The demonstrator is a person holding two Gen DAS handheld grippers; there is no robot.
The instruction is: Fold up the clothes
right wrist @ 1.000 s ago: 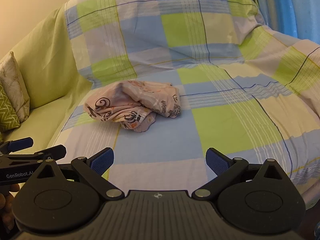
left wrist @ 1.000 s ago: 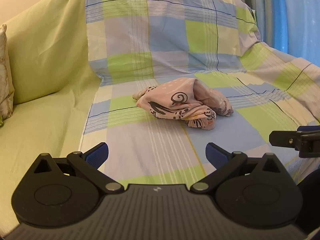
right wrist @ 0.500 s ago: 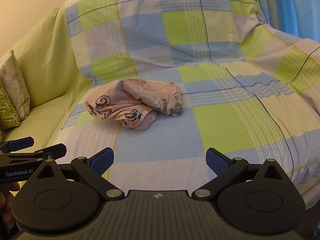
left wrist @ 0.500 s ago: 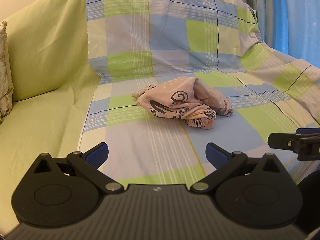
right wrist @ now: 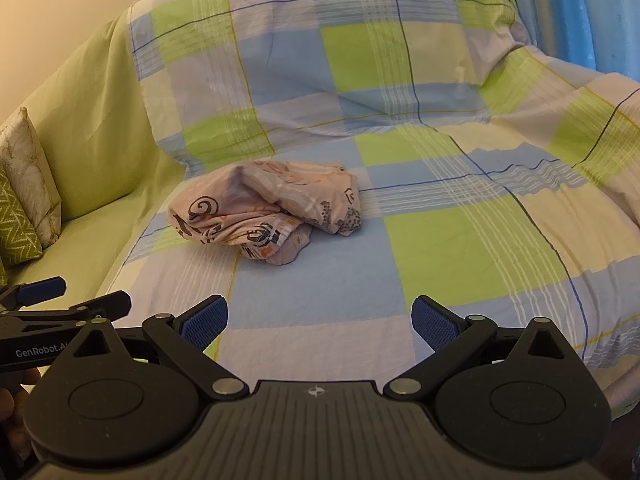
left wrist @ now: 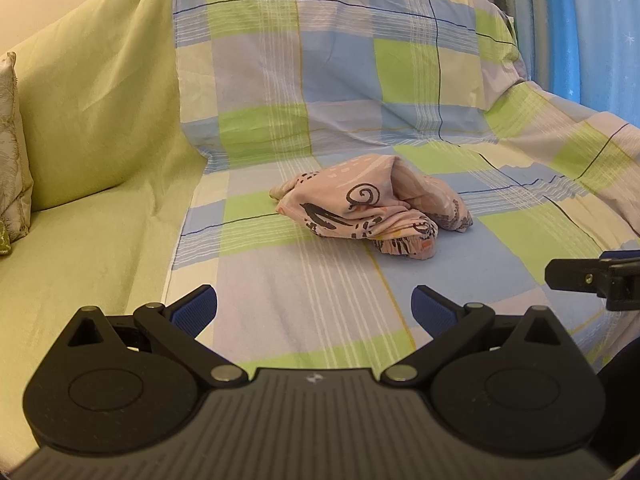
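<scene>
Left wrist view: the left gripper [left wrist: 314, 310] stands wide and empty; a crumpled pink garment [left wrist: 372, 206] lies mid-seat on the checked sheet [left wrist: 280, 280] covering the sofa [left wrist: 100, 100].

Right wrist view: the right gripper [right wrist: 319, 320] gapes wide, empty, near the seat's front edge.

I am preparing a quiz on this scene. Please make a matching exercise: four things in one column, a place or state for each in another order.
Things:
1. pink garment
2. checked sheet
3. left tongs
4. cushions

Places or states:
a. open, empty
b. at the sofa's left end
c. crumpled in a heap
d. spread over the sofa

Pairs: 1-c, 2-d, 3-a, 4-b
</scene>
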